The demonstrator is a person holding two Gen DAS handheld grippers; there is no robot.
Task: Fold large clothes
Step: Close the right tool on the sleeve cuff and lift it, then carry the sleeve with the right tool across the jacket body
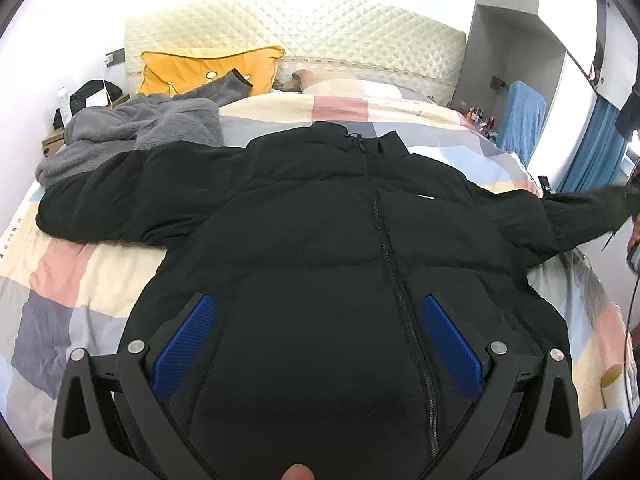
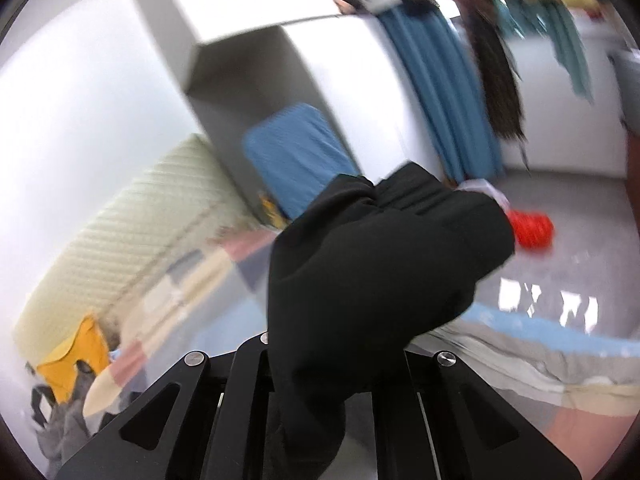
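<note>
The jacket [image 1: 320, 220] lies front up on the bed [image 1: 80, 280], collar toward the headboard [image 1: 300, 36]; a fleece garment [image 1: 140, 128] lies beside its left sleeve; a cushion [image 1: 208, 68] leans against the headboard behind the fleece

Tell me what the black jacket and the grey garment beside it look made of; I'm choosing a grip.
Black jacket: smooth matte woven shell, probably nylon or polyester, padded, judging by puffy stitched bands. Grey garment: fuzzy, napped fleece, seemingly.
</note>
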